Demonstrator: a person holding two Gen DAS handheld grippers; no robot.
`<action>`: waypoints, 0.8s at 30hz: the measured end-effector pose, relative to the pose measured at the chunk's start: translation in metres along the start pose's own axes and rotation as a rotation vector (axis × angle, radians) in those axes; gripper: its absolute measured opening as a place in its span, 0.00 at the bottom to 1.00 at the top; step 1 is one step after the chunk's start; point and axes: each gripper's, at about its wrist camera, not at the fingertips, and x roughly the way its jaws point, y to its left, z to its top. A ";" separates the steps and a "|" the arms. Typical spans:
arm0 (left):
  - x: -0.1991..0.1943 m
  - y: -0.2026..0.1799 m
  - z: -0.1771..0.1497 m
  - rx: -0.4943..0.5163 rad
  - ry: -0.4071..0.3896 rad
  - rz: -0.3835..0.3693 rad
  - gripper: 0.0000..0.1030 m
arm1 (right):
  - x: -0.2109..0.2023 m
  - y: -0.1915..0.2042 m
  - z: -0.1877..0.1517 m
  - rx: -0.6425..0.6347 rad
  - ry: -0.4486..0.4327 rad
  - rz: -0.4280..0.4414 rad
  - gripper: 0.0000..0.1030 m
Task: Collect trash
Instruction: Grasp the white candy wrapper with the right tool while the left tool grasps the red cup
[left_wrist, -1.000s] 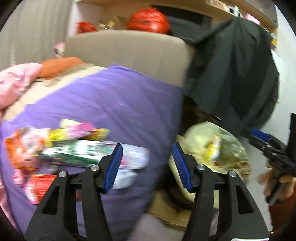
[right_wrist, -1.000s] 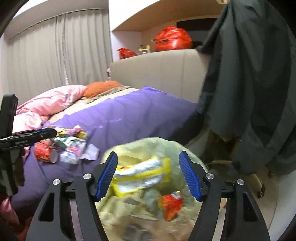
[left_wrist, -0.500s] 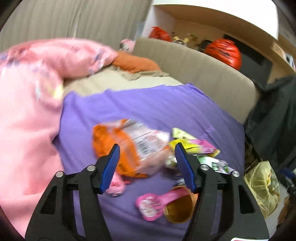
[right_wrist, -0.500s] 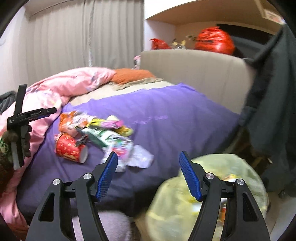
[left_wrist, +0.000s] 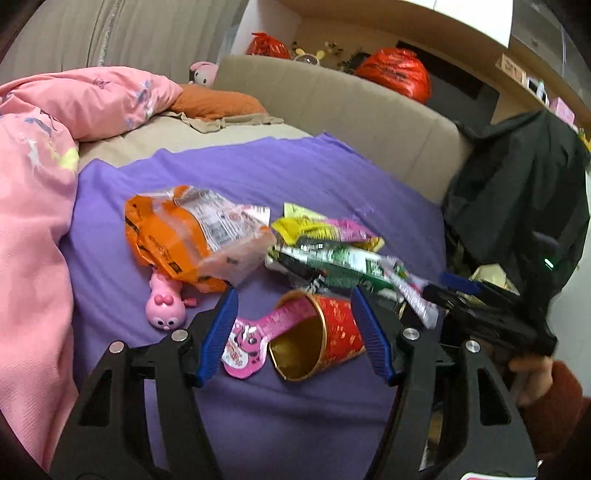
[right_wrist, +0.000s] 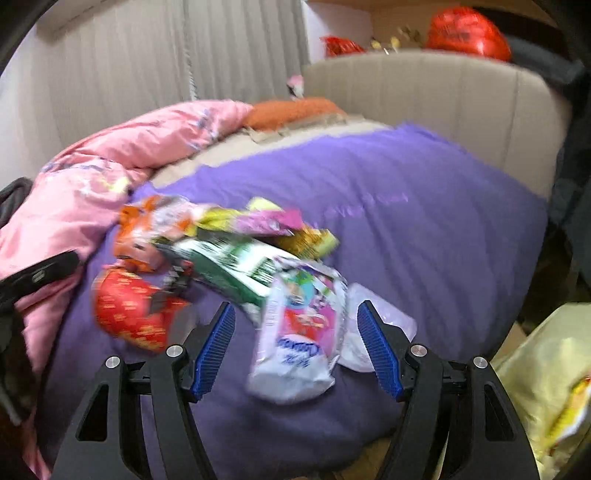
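Trash lies piled on the purple bed cover (left_wrist: 258, 173). A red paper cup (left_wrist: 317, 338) lies on its side with a pink wrapper (left_wrist: 255, 332) in its mouth. My left gripper (left_wrist: 295, 332) is open, its jaws either side of the cup, just short of it. An orange snack bag (left_wrist: 177, 236) and a green wrapper (left_wrist: 340, 266) lie beyond. My right gripper (right_wrist: 295, 343) is open over a white and pink wrapper (right_wrist: 299, 332); the red cup (right_wrist: 133, 314) is to its left. The yellow trash bag (right_wrist: 546, 376) sits at the lower right.
A pink bunny toy (left_wrist: 164, 304) lies left of the cup. A pink duvet (left_wrist: 33, 192) covers the left side of the bed. A beige headboard (left_wrist: 354, 110) stands behind. A dark coat (left_wrist: 524, 199) hangs at the right. The right gripper (left_wrist: 480, 310) shows in the left wrist view.
Both grippers swung from the yellow trash bag to the trash pile on the bed. The left one has closed in on the red cup, the right on the white wrapper.
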 end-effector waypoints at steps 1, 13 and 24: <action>0.003 -0.001 -0.001 -0.002 0.006 0.002 0.59 | 0.011 -0.005 -0.001 0.027 0.025 0.012 0.55; 0.014 -0.006 -0.011 -0.021 0.039 0.001 0.58 | -0.008 -0.002 -0.006 0.032 0.021 0.034 0.17; 0.030 -0.034 -0.027 -0.015 0.105 -0.062 0.38 | -0.069 0.007 -0.017 -0.010 -0.089 0.058 0.17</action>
